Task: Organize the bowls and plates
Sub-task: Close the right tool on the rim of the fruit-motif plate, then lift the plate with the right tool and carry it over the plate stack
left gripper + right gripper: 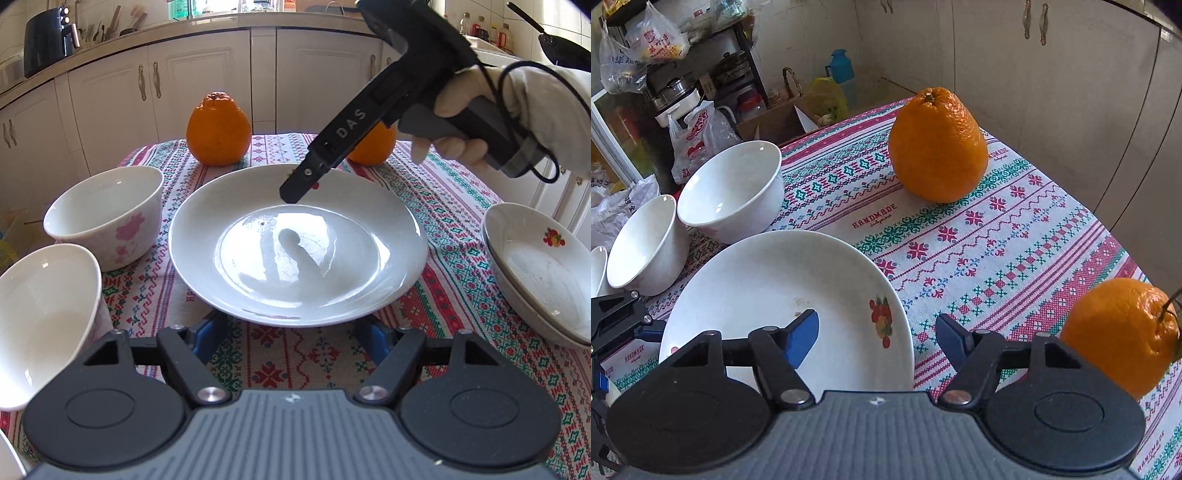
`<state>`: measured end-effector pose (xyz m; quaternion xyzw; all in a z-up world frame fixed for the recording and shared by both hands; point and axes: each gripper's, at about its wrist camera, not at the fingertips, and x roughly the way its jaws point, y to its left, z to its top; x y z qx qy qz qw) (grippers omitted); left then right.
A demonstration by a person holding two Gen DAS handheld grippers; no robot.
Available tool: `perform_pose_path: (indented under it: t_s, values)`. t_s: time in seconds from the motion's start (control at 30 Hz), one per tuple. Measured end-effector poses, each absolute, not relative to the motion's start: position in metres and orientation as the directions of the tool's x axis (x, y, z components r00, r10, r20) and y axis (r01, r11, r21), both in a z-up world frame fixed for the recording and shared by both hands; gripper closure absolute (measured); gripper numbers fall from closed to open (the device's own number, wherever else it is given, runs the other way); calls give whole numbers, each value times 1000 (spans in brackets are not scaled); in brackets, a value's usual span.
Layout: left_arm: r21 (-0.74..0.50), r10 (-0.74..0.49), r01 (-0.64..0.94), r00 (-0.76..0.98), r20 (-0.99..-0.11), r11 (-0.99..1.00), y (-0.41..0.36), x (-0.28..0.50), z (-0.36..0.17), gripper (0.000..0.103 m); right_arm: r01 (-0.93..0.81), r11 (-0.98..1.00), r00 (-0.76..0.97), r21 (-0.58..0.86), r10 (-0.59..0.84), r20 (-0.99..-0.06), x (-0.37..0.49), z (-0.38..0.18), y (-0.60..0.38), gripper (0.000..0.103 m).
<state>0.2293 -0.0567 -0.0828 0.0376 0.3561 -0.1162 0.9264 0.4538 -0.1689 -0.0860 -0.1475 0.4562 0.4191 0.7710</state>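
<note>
A white plate with a fruit print [295,254] [783,295] lies in the middle of the patterned tablecloth. My left gripper [291,332] is open, its blue fingertips partly hidden under the plate's near rim. My right gripper [877,338] is open above the plate's far rim; it shows from the side in the left wrist view [295,194], over the plate. Two white bowls with pink flowers [107,214] [44,317] stand left of the plate, also in the right wrist view [735,188] [646,247]. Stacked shallow plates [543,269] sit at the right.
Two oranges [218,129] [373,144] stand at the table's far side; in the right wrist view one [938,146] is ahead and one [1119,336] close to the right. White kitchen cabinets [122,88] lie beyond the table. Bags and a cluttered shelf [665,74] stand past the left edge.
</note>
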Motion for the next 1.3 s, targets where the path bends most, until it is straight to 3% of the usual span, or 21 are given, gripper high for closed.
perform_pose_path:
  t_s: [0.17, 0.27, 1.3]
  values:
    - [-11, -190, 246, 720, -667, 969, -57, 229, -83, 27, -793, 567, 162, 223, 549, -820, 461, -92, -167, 42]
    - [-10, -193, 249, 720, -667, 968, -57, 229, -83, 27, -801, 548, 139, 239, 560, -817, 462, -92, -167, 44]
    - [17, -247, 347, 702, -667, 938, -60, 211, -60, 28, -791, 558, 156, 252, 581, -799, 426, -68, -189, 43]
